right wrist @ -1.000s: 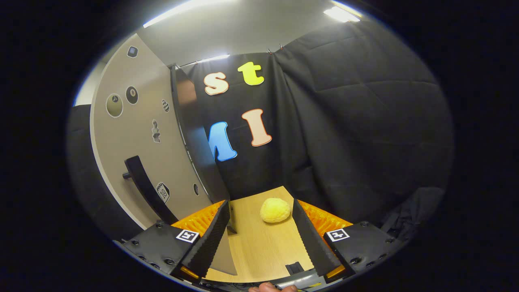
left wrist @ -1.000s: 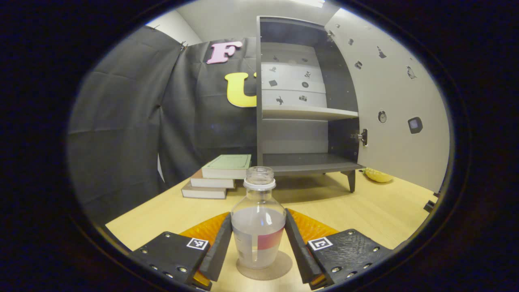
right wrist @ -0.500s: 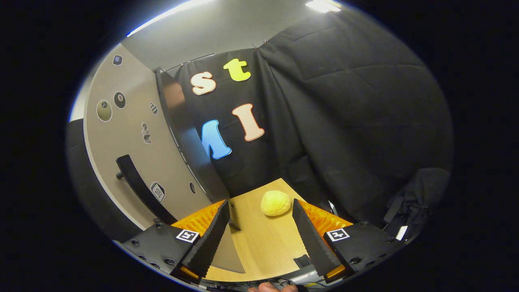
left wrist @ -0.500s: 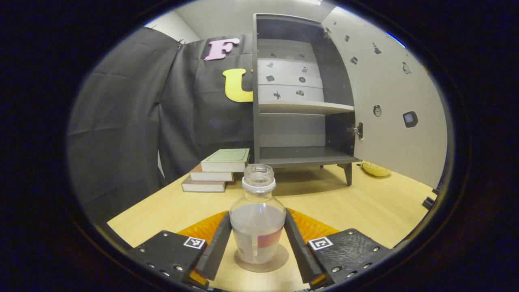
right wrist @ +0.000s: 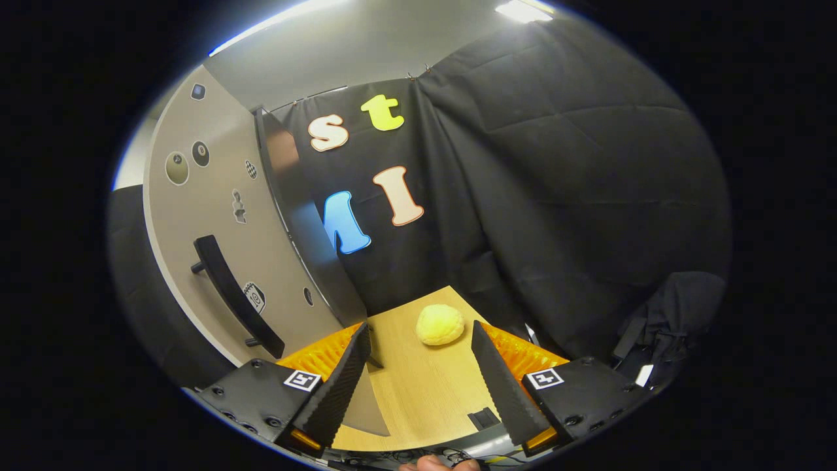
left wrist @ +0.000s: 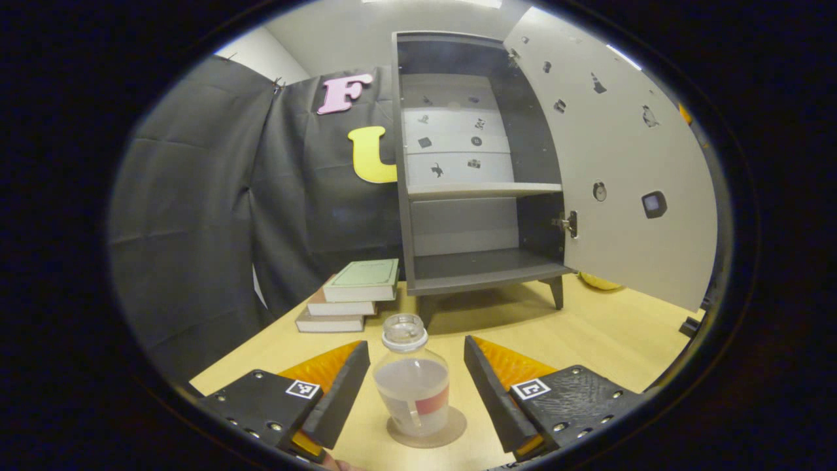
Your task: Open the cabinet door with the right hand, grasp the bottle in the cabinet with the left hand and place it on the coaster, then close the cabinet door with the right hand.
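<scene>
the left gripper [left wrist: 416, 386] had its fingers spread apart, one on either side of the bottle [left wrist: 412, 384] with a clear gap to each, neither pad touching it. the bottle stood upright on the round coaster [left wrist: 426, 430], uncapped, its red label band facing the camera, and the coaster lay flat on the wooden table [left wrist: 588, 340]. behind the bottle and off to its left sat a stack of books [left wrist: 350, 294], three deep, the top one with a pale green cover. past the bottle, farther back again, stood the cabinet [left wrist: 458, 170] on its short legs, its shelves bare. the cabinet door [left wrist: 608, 157] was swung wide open to the right of the bottle, stickers dotted over its inner face. a yellow fruit [left wrist: 598, 282] peeked out below the door's bottom edge, well beyond the bottle.

over on the right gripper view, the right gripper [right wrist: 418, 386] was also spread open, fingers apart with only table top showing between them. just to its left ran the outer face of the cabinet door [right wrist: 216, 222], with the dark curved handle [right wrist: 234, 294] standing proud of it, apart from the fingers. the yellow fruit [right wrist: 439, 324] lay on the table beyond the fingertips, near the black cloth wall [right wrist: 575, 196].
</scene>
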The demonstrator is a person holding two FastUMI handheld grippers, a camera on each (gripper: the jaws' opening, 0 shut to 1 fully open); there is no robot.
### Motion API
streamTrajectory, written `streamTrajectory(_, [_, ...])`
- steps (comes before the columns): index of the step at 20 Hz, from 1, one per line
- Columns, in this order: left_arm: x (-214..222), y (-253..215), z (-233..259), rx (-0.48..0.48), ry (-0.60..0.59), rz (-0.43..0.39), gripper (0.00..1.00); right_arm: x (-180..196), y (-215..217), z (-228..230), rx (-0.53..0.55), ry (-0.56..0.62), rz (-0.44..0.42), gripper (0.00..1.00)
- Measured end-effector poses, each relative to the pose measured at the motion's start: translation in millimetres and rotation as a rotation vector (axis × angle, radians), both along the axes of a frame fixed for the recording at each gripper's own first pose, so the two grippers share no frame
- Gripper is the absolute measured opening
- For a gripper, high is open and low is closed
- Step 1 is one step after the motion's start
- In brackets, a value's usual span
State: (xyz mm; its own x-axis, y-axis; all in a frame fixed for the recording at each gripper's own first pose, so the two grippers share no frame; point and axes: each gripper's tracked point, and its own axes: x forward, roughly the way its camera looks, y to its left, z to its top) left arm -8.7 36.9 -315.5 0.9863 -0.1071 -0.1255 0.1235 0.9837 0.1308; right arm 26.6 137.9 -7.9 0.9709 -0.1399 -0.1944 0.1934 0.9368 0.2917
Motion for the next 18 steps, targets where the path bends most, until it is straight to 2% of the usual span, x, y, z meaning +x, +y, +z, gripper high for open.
streamTrajectory(2, [-4, 0, 25, -0.007, -0.029, -0.003, 0.88, -4, 0, -1, -0.004, -0.005, 0.002, 0.98])
streamTrajectory(7, [-32, 0, 101, -0.041, -0.095, -0.016, 0.9, -4, 7, -4, -0.019, -0.018, 0.032, 0.98])
streamTrajectory(8, [-39, -2, 114, -0.038, -0.098, -0.021, 0.88, -1, 9, -5, -0.018, -0.027, 0.041, 0.98])
streamTrajectory(9, [-48, -6, 124, -0.028, -0.084, -0.026, 0.9, 4, 11, -4, -0.017, -0.034, 0.054, 0.98])
streamTrajectory(10, [-58, -6, 130, -0.018, -0.075, -0.011, 0.88, 11, 14, -4, -0.013, -0.041, 0.072, 0.98])
streamTrajectory(11, [-71, -7, 135, -0.018, -0.065, 0.003, 0.93, 17, 16, -6, -0.007, -0.038, 0.089, 0.98])
streamTrajectory(12, [-85, -15, 132, -0.034, -0.041, 0.005, 0.9, 23, 17, -7, 0.0, -0.04, 0.105, 0.98])
streamTrajectory(15, [-130, -33, 122, -0.12, 0.056, 0.042, 0.88, 34, 17, -3, 0.001, -0.042, 0.142, 0.98])
streamTrajectory(18, [-150, -54, 136, -0.201, 0.083, 0.056, 0.88, 43, 11, 7, -0.022, -0.073, 0.163, 0.98])
